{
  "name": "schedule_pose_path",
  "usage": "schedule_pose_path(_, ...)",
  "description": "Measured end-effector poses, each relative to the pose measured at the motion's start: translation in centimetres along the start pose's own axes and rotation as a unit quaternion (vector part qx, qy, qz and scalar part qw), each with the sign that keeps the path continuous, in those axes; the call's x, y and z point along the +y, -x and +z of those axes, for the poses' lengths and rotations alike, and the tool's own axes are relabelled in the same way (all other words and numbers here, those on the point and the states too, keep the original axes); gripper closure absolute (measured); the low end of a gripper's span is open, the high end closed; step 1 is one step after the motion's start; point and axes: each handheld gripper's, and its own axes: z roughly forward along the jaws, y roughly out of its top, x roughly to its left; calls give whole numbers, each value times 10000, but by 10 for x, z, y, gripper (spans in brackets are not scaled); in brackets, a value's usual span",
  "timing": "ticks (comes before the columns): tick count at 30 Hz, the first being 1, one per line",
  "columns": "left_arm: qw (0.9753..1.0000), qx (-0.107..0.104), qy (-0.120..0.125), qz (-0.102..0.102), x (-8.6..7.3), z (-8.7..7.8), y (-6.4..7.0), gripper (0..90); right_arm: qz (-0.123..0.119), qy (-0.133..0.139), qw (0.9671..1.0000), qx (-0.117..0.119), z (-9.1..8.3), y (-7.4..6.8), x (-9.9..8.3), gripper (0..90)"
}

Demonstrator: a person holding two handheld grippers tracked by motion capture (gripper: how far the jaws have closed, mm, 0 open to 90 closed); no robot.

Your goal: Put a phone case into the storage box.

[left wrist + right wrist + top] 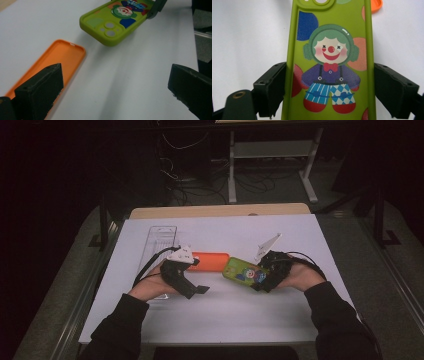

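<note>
Two phone cases are seen: the green case is squeezed by the right gripper; the left gripper is held wide open beside the orange case.

Clear plastic tray lying on the white table, left of centre; cables tangled on the floor beyond.

Black sleeves; each black tool has 2 jaws.

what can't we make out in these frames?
- Green clown-print phone case: bottom end cut off by the right gripper view's lower edge, between the right gripper jaws.
- Orange phone case: near end hidden behind the left gripper jaw, left gripper view.
- Clear plastic tray: contents too faint to tell, high view.
</note>
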Motion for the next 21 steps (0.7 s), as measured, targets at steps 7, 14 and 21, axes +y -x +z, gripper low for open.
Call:
schedule_pose_path(7, 9997, -70, 83, 223, 15, 2, -7, 0, -251, -31, 9996, 132, 4, -3, 18, 153)
schedule_pose_path(14, 9984, -356, 17, 438, 22, 10, -10, 0, -552, -134, 9974, 436, 17, -7, 32, 153)
schedule_pose_path(21, 9959, -590, -220, 652, 19, 19, -4, 0, -826, -240, 9940, 670, 27, -16, 41, 152)
